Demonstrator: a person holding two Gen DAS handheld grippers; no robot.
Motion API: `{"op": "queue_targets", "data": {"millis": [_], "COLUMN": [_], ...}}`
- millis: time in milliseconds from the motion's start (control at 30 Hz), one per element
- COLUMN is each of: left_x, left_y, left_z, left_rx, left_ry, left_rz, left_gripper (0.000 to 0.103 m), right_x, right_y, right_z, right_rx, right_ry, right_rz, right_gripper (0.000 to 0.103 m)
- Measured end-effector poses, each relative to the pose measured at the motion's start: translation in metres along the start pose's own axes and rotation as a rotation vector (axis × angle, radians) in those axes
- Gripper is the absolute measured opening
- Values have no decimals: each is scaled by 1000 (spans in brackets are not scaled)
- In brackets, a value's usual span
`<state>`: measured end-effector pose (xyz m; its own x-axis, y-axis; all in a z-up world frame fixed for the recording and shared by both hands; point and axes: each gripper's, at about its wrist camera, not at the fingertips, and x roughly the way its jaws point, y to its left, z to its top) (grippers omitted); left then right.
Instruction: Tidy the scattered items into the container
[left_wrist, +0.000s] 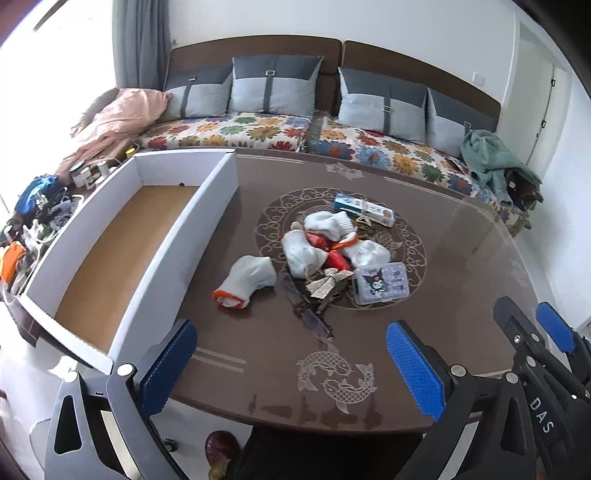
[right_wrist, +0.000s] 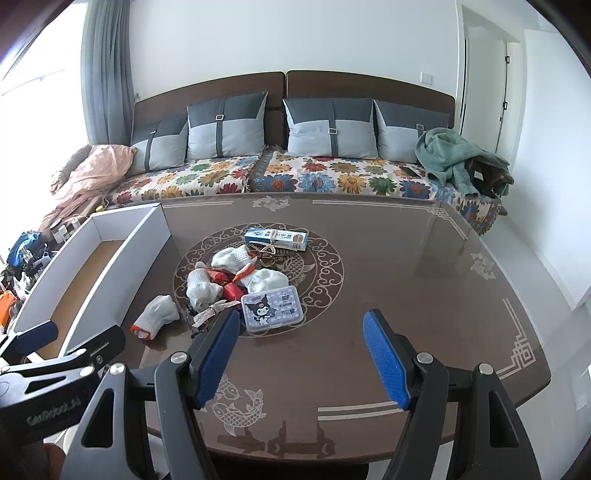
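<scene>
Scattered items sit in a little heap in the middle of the brown table, and none of them are in the box yet. I can see white gloves with orange cuffs piled together there, with one lone glove lying a bit apart, nearer to the box. Right beside the pile is a small clear case with a cartoon picture on its lid, and at the far side of the pile is a blue and white carton lying flat. Some red things, a beige ribbon bow and a pair of glasses are mixed in too. The white box stands on the left side of the table, and its brown floor is bare as far as I can see, so nothing has been put away. The left gripper hangs over the near edge of the table with its blue pads wide apart and nothing between them. The right gripper is next to it, also over the near part of the table, with its pads wide apart and holding nothing. So I think the job is only at the start. Every item is left to pick up and drop in the box, and the lone glove looks like the easiest first one, since it is nearest to the box.
</scene>
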<state>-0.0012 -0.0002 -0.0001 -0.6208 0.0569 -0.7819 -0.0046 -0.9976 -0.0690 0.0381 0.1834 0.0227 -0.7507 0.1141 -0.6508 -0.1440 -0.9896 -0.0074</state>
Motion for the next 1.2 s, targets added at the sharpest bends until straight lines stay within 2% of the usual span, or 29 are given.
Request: {"op": "queue_targets", "data": {"millis": [167, 333, 1200], "left_x": [-3, 0, 0], "left_y": [-2, 4, -3], "left_z": [-14, -8, -13], "left_rx": [10, -18, -6], "left_ry": [-66, -15, -16], "left_rz": [31, 27, 29], "left_gripper": [103, 103, 103], "right_x": [2, 2, 1], "right_y": [6, 5, 2], "right_z": [-2, -3, -13], "right_rx": [-22, -9, 1], "right_ry": [15, 19, 33], "right_rz": [-10, 10, 4], "right_gripper": [71, 71, 71]}}
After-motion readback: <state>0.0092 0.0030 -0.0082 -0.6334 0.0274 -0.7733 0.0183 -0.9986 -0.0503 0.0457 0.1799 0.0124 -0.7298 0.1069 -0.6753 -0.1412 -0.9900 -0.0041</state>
